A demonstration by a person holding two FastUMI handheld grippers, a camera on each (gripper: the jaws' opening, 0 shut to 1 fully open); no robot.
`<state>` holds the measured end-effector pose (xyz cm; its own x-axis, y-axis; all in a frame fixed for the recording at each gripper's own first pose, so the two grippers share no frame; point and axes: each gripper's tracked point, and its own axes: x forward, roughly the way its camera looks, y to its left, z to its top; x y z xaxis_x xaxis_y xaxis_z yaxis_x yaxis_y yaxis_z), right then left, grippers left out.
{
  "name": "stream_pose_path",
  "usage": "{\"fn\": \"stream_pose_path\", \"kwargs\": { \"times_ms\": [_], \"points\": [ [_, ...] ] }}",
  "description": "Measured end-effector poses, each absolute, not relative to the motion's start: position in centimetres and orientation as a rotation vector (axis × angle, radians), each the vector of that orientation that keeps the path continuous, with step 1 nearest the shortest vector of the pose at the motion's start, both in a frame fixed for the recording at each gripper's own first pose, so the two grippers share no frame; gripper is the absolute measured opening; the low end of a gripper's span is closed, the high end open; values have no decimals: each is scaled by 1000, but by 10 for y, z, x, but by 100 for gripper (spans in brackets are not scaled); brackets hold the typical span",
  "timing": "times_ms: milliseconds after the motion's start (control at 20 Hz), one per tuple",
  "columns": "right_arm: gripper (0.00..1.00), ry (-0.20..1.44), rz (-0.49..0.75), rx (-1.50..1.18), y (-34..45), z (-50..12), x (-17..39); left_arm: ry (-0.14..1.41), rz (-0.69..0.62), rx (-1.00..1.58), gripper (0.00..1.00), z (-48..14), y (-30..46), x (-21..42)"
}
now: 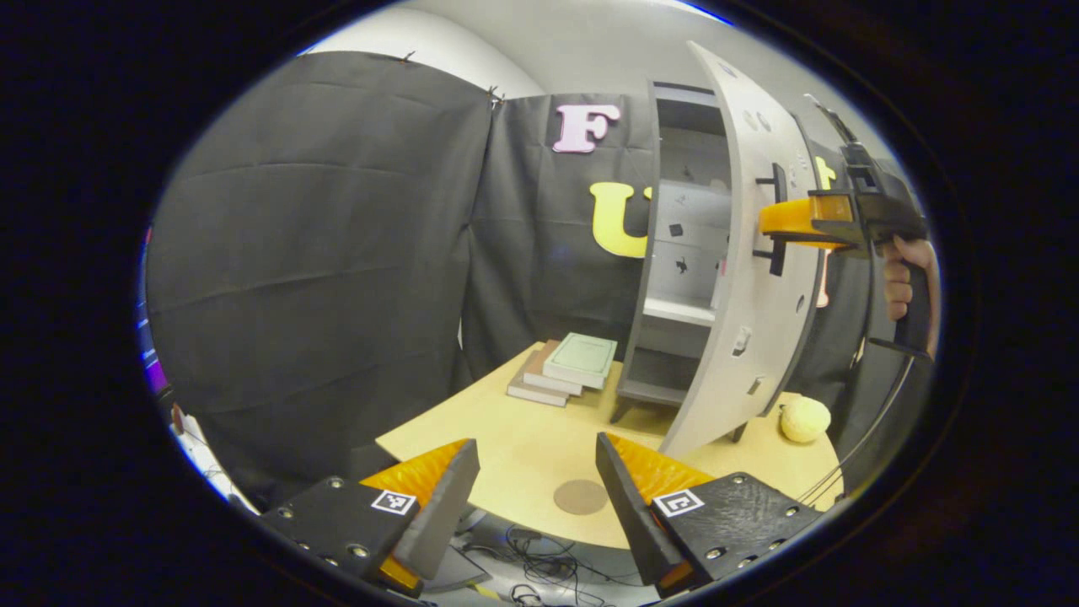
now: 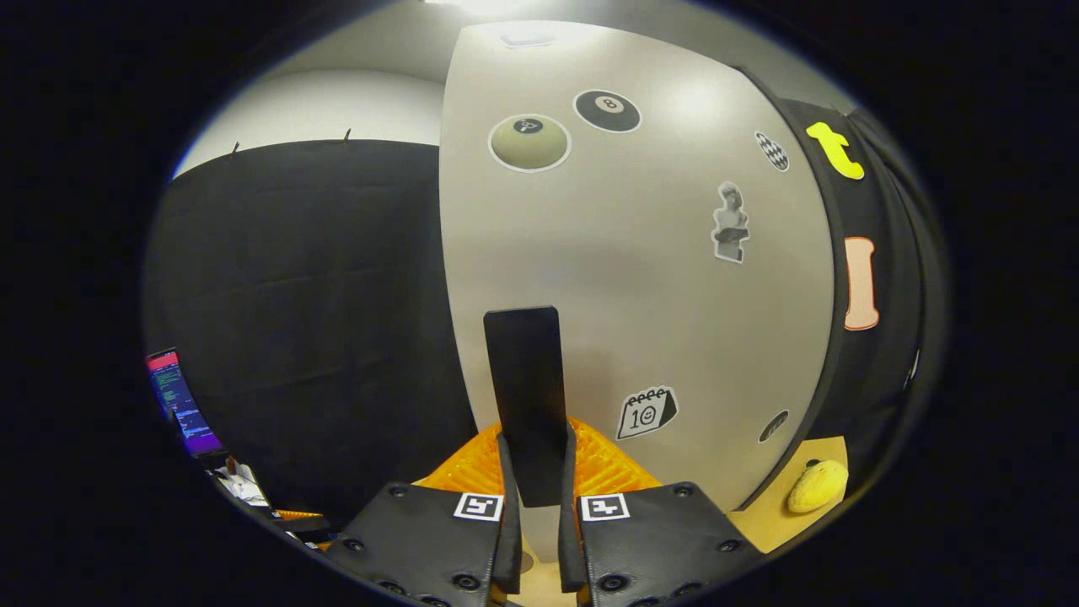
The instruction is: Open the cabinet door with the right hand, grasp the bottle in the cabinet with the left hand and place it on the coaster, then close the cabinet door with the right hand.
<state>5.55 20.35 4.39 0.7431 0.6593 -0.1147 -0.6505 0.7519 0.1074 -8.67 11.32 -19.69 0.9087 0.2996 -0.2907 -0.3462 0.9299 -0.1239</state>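
Now right gripper (image 2: 534, 472) fingers clench door handle (image 2: 524, 396), cabinet door (image 1: 750, 278) ajar; left gripper (image 1: 533, 497) released above coaster (image 1: 580, 496), books (image 1: 566, 368) beside cabinet (image 1: 674, 253).

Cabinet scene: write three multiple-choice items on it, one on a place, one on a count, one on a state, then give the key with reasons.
1. Where does the coaster lie?
A. On the table, near its front edge
B. On the stack of books
C. On a cabinet shelf

2. How many books are in the stack beside the cabinet?
A. One
B. Three
C. Six

3. What is the state of the cabinet door?
A. Fully shut
B. Swung partly open, the right gripper closed on its handle
C. Taken off and lying on the table

Key: 1 A, the left gripper view shows the round coaster on the tabletop ahead of the left gripper. 2 B, three books lie stacked there. 3 B, the cabinet's shelves show past the door's edge, and the right gripper view shows both fingers pressed against the handle.
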Motion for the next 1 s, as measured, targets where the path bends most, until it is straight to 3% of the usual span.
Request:
{"fn": "stream_pose_path", "kwargs": {
  "times_ms": [150, 400, 550, 1000],
  "points": [
    [19, 134, 719, 71, 192, 43, 51, 275, 334, -183, 83, -196, 110, -87],
    [19, 104, 687, 93, 174, 44, 43, 274, 286, -169, 90, -194, 102, -82],
    [17, 101, 672, 95, 165, 45, 40, 272, 237, -146, 83, -195, 98, -80],
    [19, 92, 623, 105, 138, 44, 40, 226, 168, -123, 83, -187, 87, -68]
  ]
}}
